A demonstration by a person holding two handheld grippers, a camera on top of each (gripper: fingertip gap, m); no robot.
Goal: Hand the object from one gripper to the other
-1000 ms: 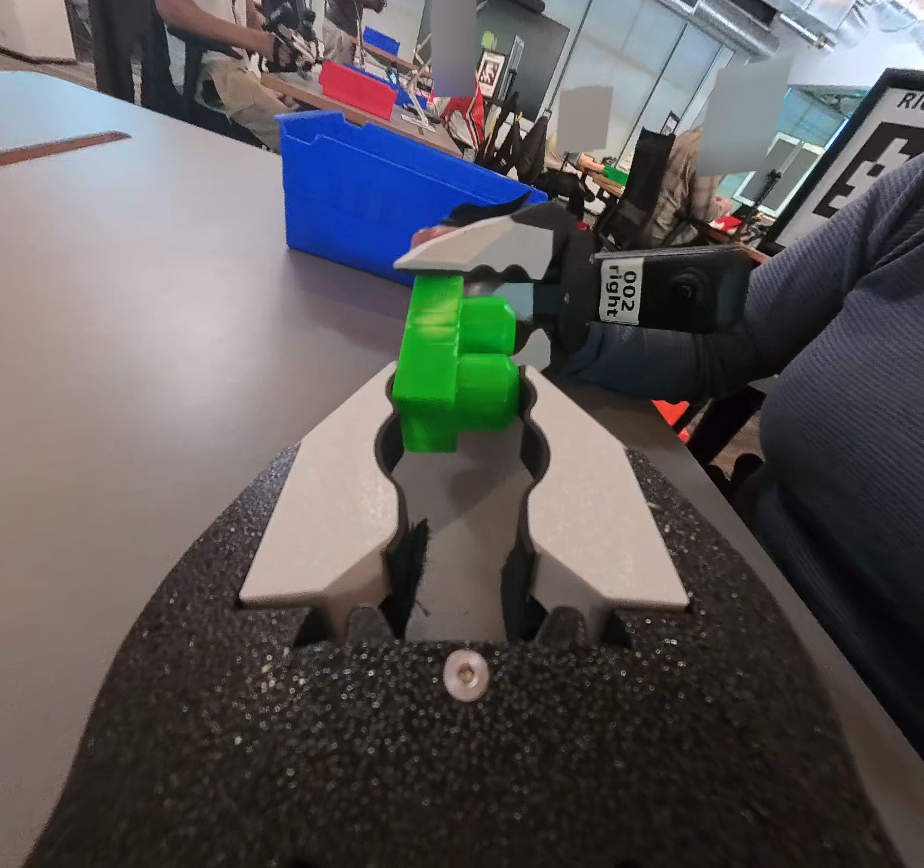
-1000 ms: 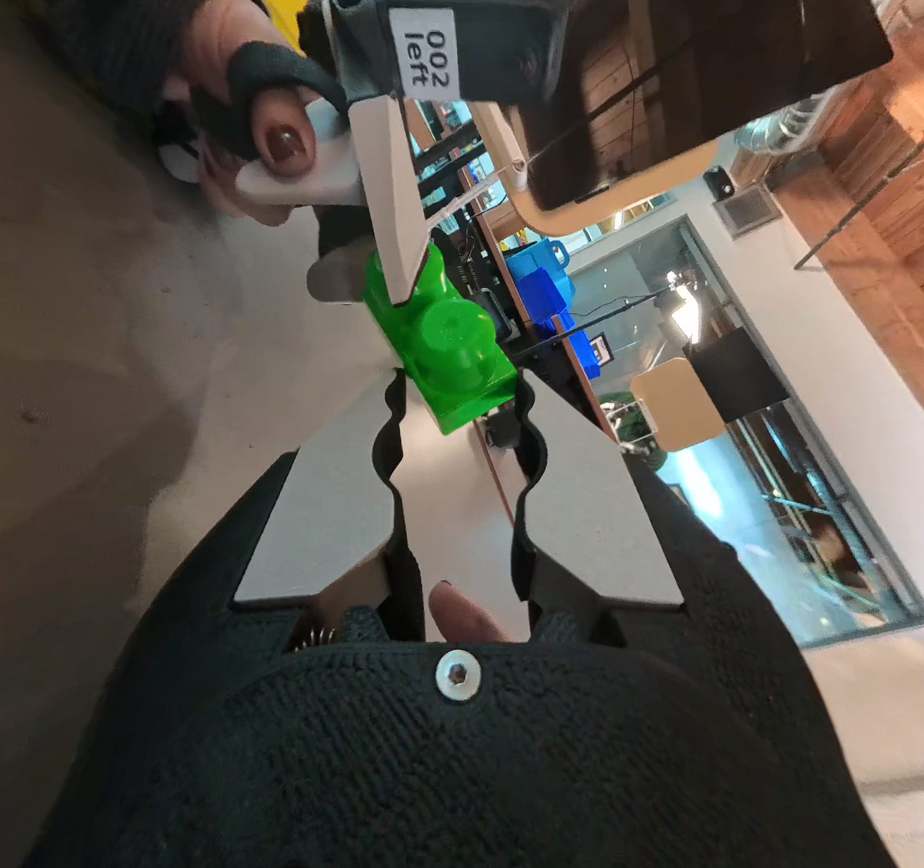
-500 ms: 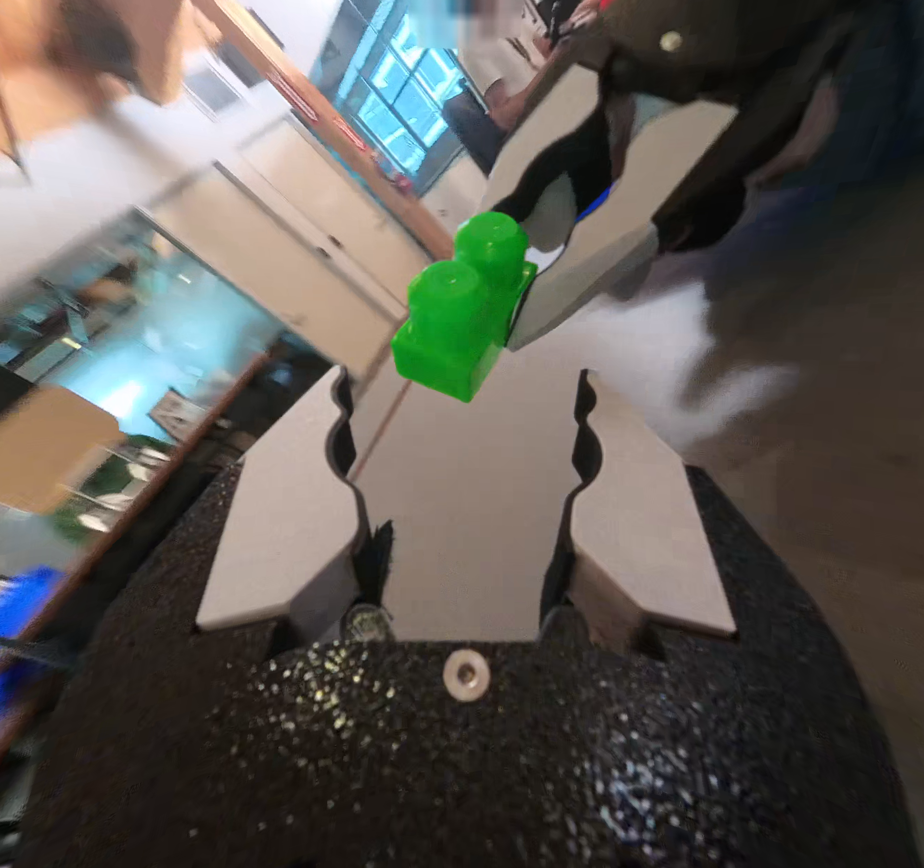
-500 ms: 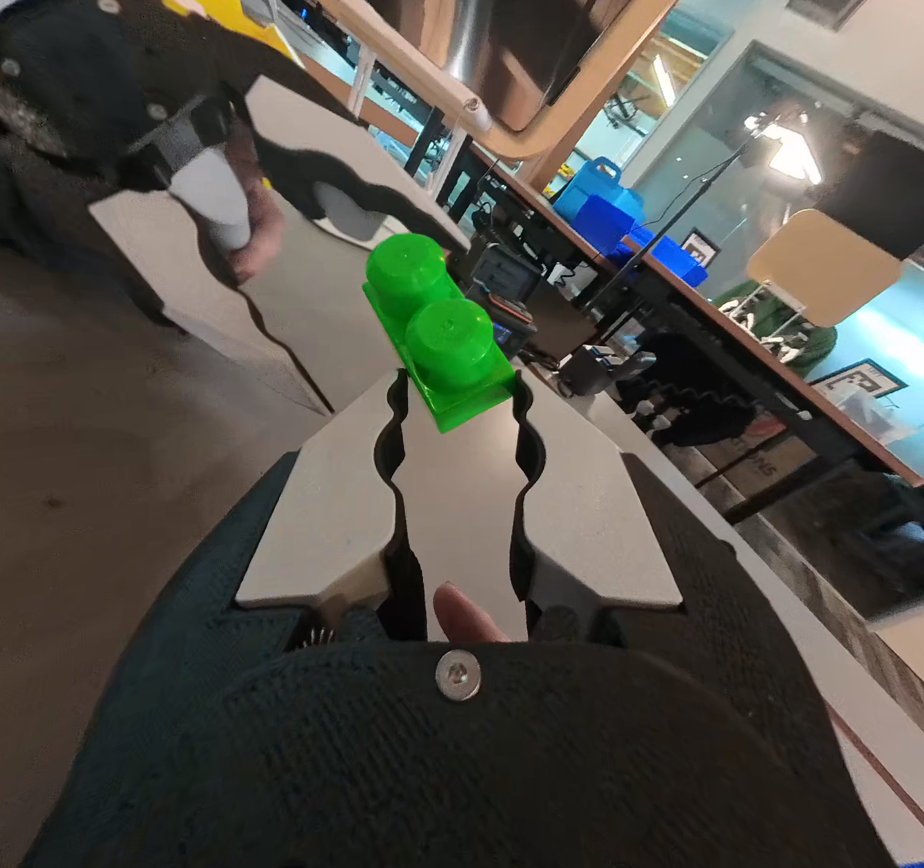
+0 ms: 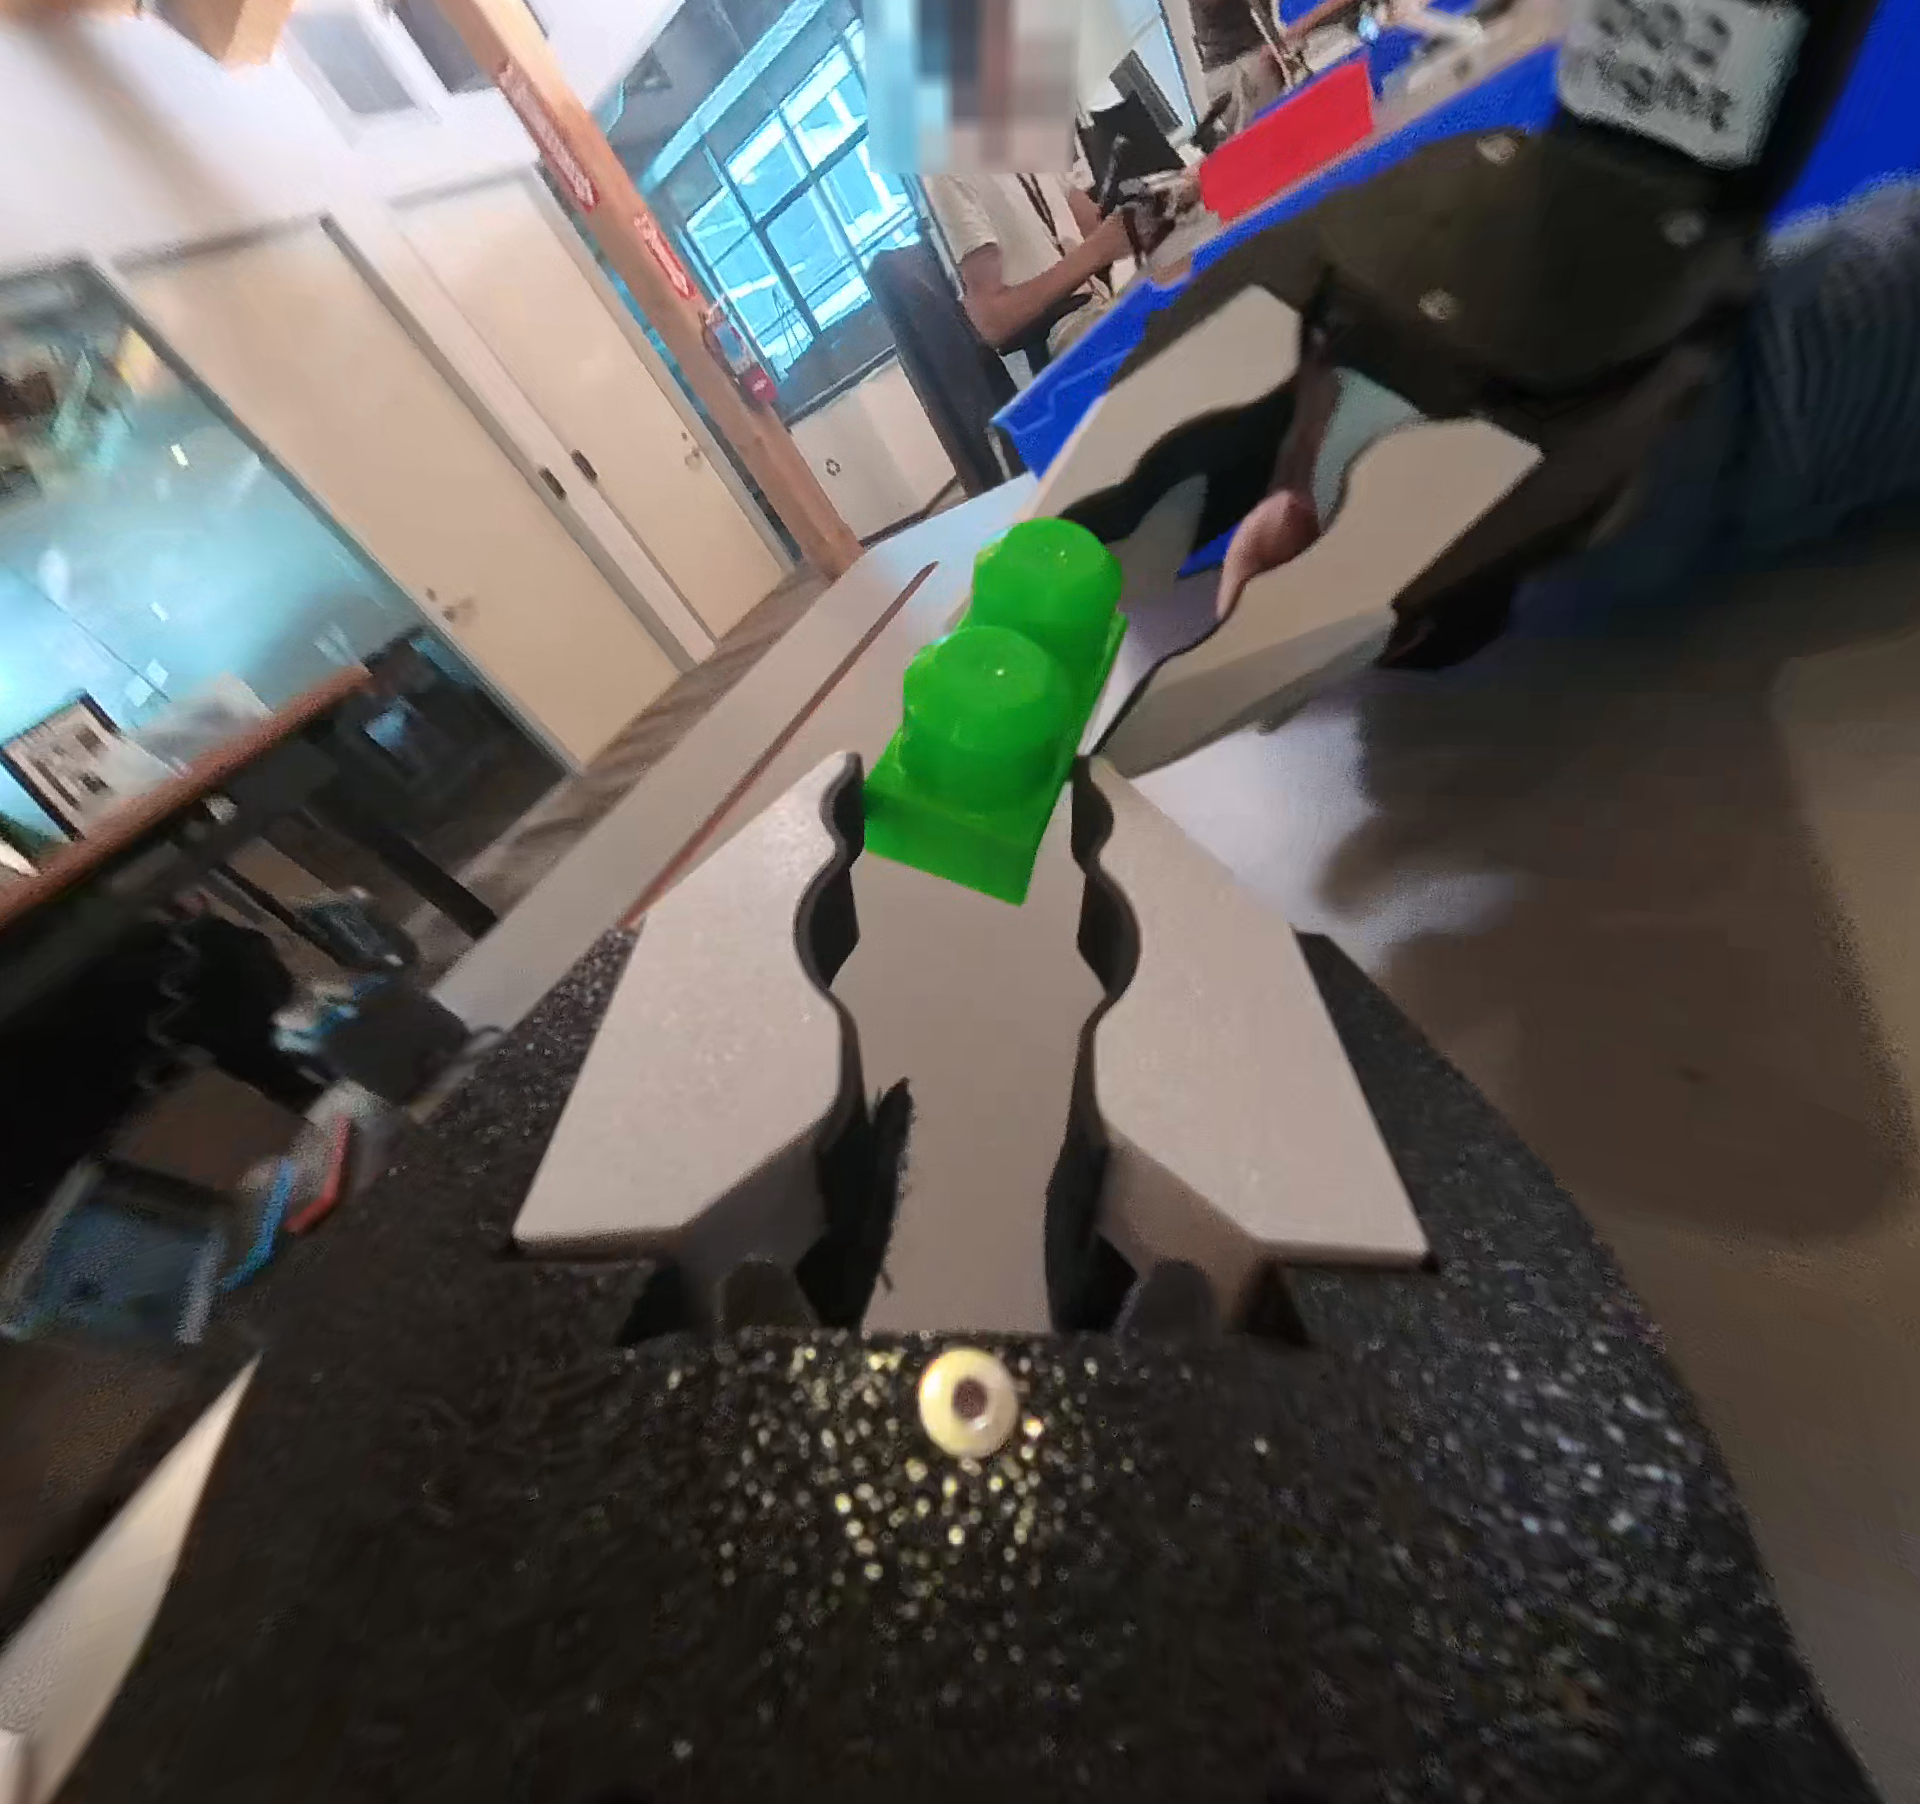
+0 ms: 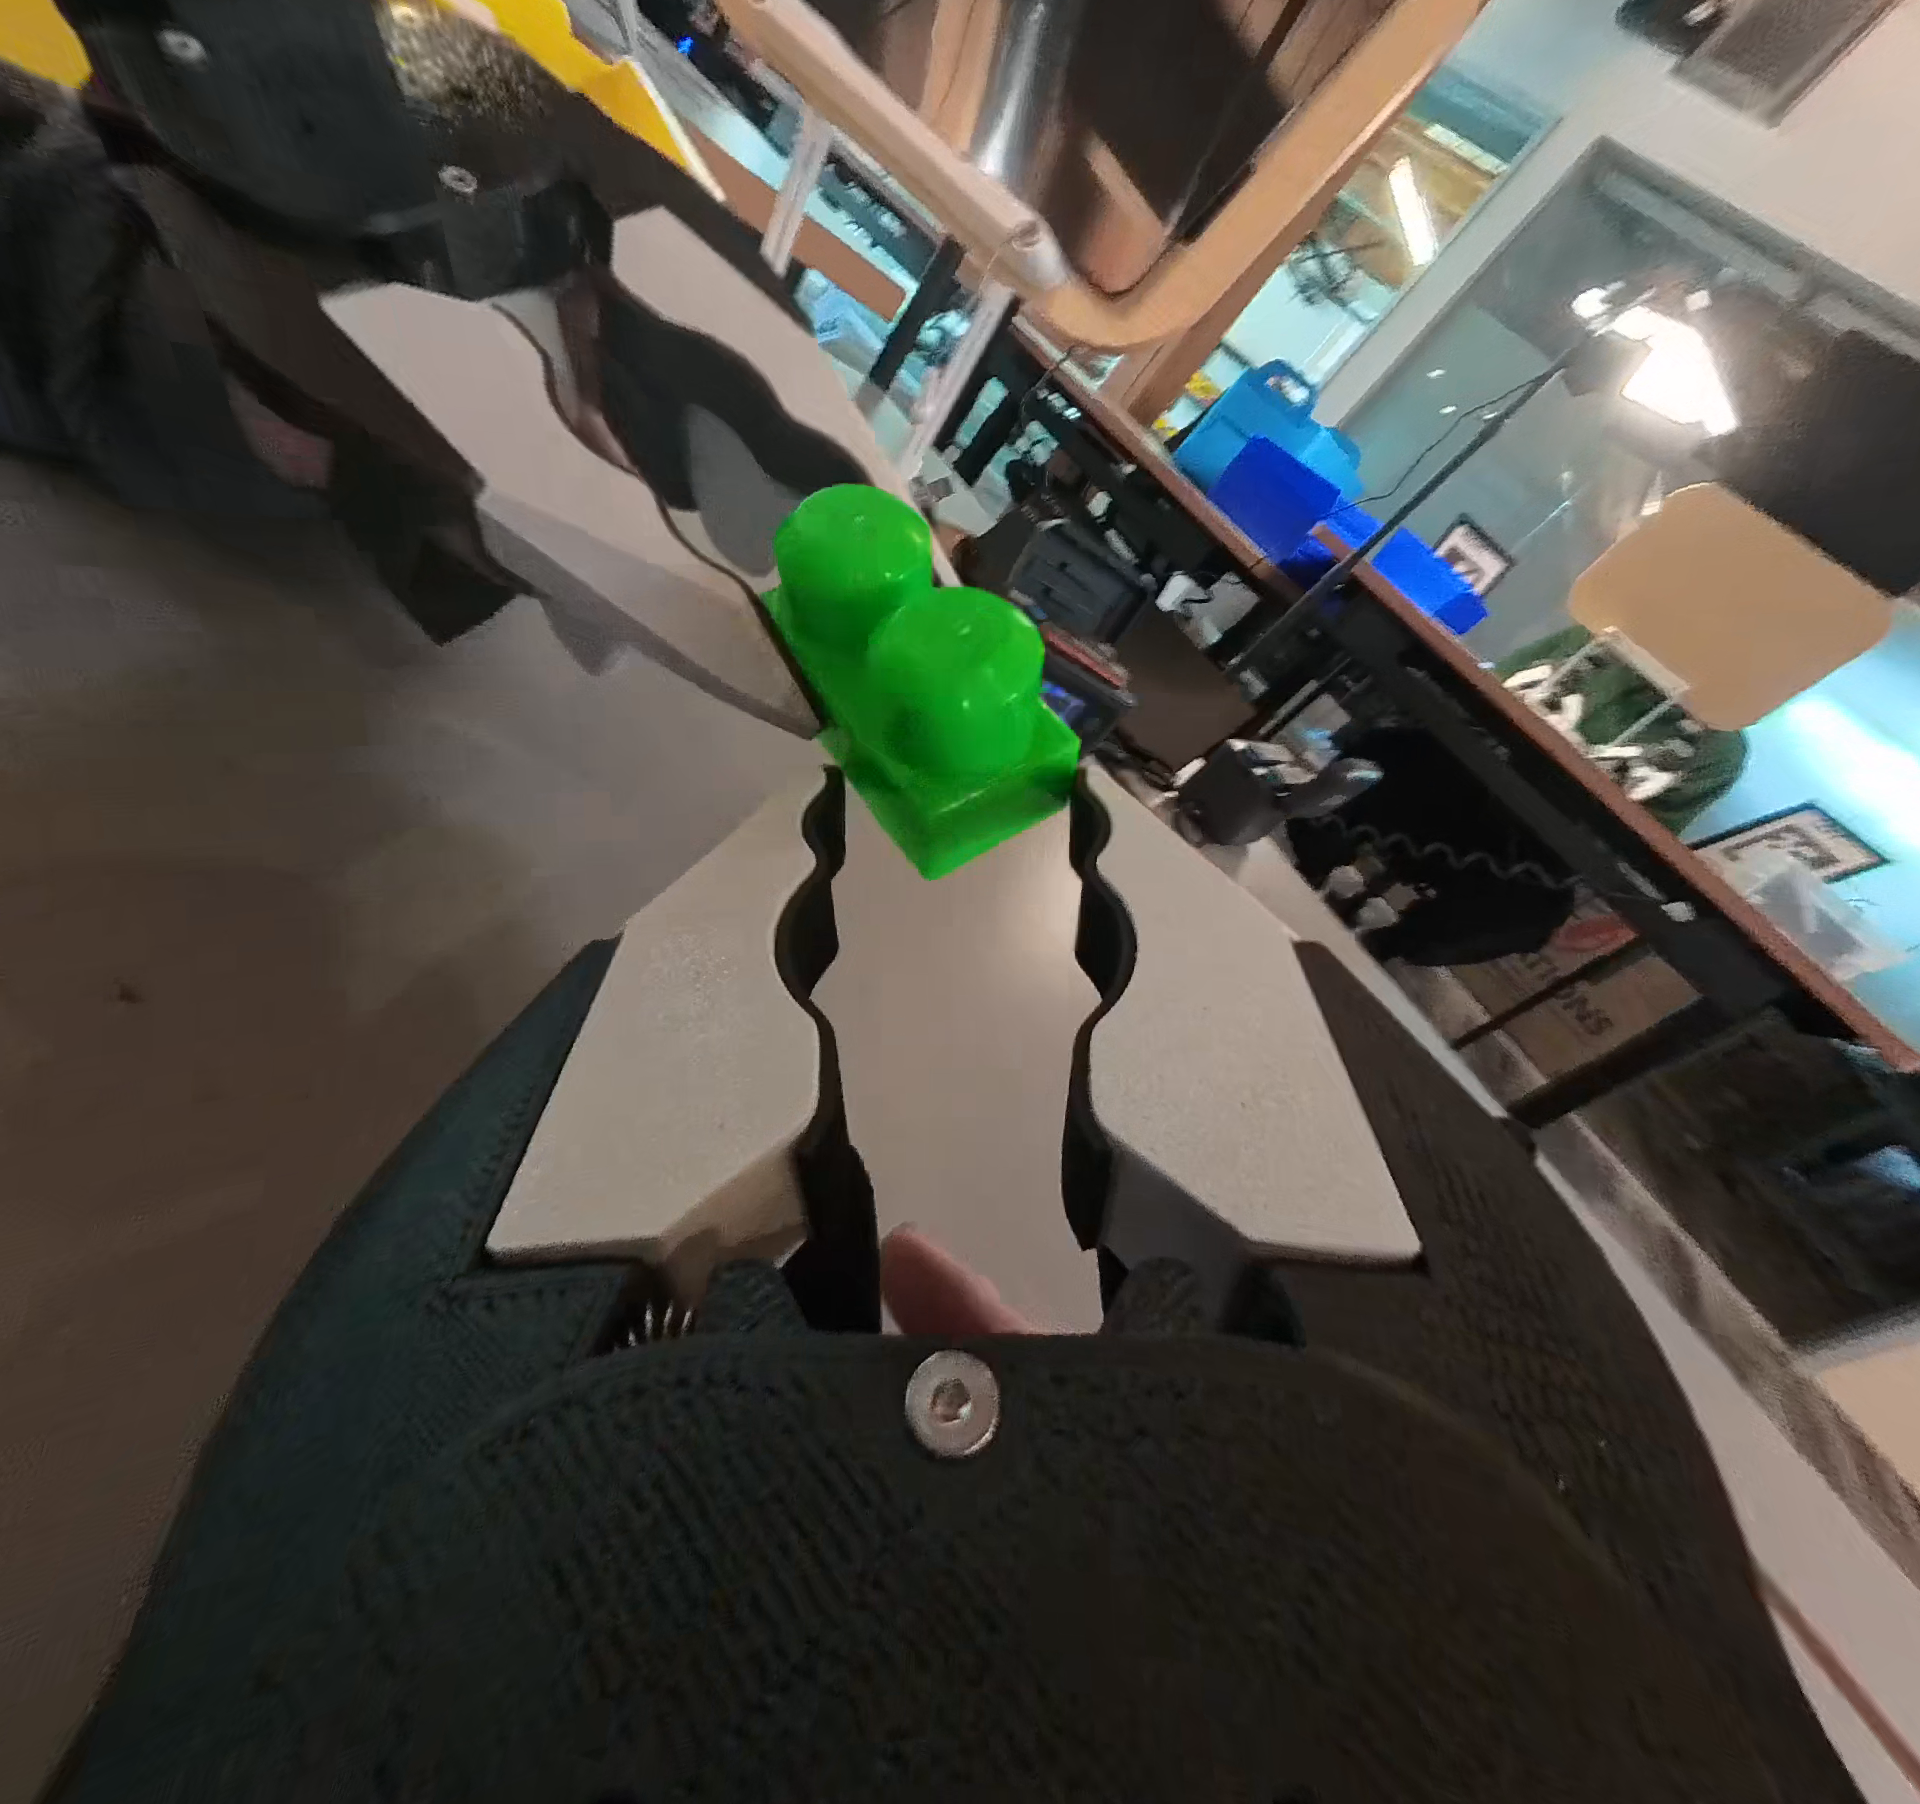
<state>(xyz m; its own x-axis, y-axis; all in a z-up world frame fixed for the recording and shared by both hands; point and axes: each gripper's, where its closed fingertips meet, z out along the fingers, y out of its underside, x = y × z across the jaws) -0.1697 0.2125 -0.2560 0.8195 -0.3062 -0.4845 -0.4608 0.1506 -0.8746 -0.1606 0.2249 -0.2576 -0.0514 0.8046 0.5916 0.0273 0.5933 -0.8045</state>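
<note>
A bright green two-stud brick [image 5: 987,726] is held in the air above the grey table [image 5: 1610,975], between both grippers. My left gripper [image 5: 968,788] is shut on its near end, fingertips against the base on both sides. In that view the right gripper's fingers [image 5: 1278,611] clasp the far end. In the right wrist view my right gripper [image 6: 951,788] is shut on the brick [image 6: 914,694]. The left gripper's fingers [image 6: 623,591] meet the brick from the upper left.
A blue bin [image 5: 1049,404] stands on the table behind the right gripper, with a red bin [image 5: 1288,133] and a seated person [image 5: 1018,237] farther back. The right wrist view shows a yellow surface [image 6: 613,81] behind the left gripper and desks with blue containers [image 6: 1288,466]. Less than 4 cm separates the two grippers' tips.
One second ago the left gripper held the brick; half a second ago it was open with only the right holding. Now the left has closed on the brick's other end.
</note>
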